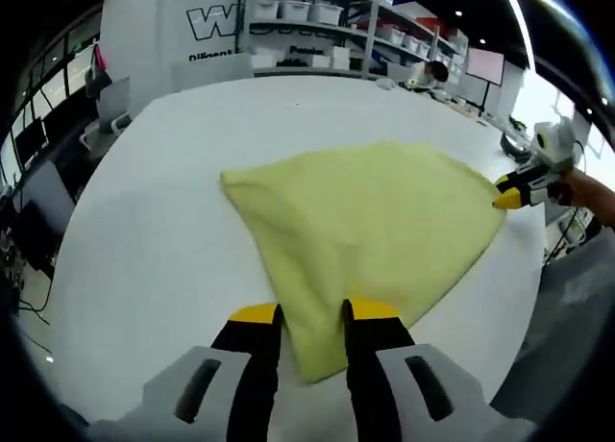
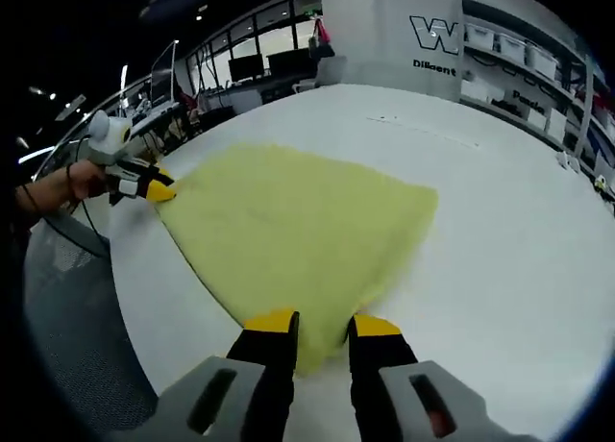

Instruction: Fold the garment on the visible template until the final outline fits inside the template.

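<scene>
A yellow garment [image 1: 375, 221] lies spread on the white table [image 1: 163, 221], folded into a rough triangle. In the left gripper view, my left gripper [image 1: 312, 312] is shut on the garment's near corner, which runs between the yellow-tipped jaws. At the far right corner of the cloth, my right gripper [image 1: 507, 194] pinches the edge, held by a hand. In the right gripper view, my right gripper [image 2: 324, 324] is shut on the corner of the garment [image 2: 298, 221] nearest it. My left gripper [image 2: 152, 186] grips the opposite corner at the left.
The table [image 2: 509, 231] has wide bare room beyond the cloth, with a faint thin mark [image 2: 423, 127] on it. The table's edge runs close to both held corners. Shelves with white bins [image 1: 307, 14] and a white wall with lettering [image 2: 437, 38] stand behind.
</scene>
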The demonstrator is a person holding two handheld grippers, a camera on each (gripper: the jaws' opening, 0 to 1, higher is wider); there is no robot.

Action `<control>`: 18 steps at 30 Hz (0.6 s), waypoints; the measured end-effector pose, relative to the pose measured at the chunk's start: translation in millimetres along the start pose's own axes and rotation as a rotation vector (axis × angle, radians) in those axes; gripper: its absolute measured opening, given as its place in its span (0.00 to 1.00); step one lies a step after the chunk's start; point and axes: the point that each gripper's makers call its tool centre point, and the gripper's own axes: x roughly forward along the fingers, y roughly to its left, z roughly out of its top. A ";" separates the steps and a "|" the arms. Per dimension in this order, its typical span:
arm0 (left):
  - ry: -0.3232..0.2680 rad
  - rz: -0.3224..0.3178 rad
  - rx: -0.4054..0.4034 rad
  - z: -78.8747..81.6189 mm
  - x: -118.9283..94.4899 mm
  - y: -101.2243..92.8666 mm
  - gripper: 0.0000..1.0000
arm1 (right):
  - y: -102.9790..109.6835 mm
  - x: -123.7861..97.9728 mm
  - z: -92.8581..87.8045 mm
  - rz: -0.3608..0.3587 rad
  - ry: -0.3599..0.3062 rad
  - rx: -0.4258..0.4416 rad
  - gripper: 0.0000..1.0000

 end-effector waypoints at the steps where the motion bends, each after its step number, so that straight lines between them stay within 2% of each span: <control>1: 0.002 -0.006 -0.002 -0.7 0.0 -0.7 0.18 | -0.3 -1.1 -0.5 0.005 -0.003 0.006 0.11; 3: 0.005 -0.016 -0.007 -1.3 -0.1 -2.7 0.15 | -1.1 -4.0 -3.7 0.023 -0.009 0.027 0.04; 6: 0.017 -0.038 -0.008 -3.8 -0.2 -8.7 0.06 | 2.6 -6.0 -6.6 0.056 -0.018 0.064 0.02; 10: 0.023 -0.037 0.011 -3.3 -0.9 -9.6 0.01 | 1.3 -7.3 -8.6 0.039 -0.017 0.094 0.00; 12: 0.042 -0.045 -0.016 -4.1 -2.6 -9.2 0.00 | 1.6 -7.4 -8.7 0.037 -0.012 0.129 0.00; 14: 0.064 -0.049 -0.009 -6.9 -3.2 -9.8 0.00 | 2.6 -8.0 -8.7 0.025 0.006 0.080 0.00; 16: 0.097 -0.059 -0.043 -9.4 -5.7 -12.3 0.00 | 3.8 -9.6 -11.9 -0.018 0.066 0.040 0.00; 17: 0.098 -0.050 -0.007 -9.4 -6.9 -11.7 0.00 | 2.3 -9.5 -11.3 -0.036 0.074 0.021 0.00; 18: 0.109 -0.010 0.052 -9.9 -7.9 -4.9 0.00 | 0.1 -9.2 -11.4 -0.059 0.089 -0.014 0.00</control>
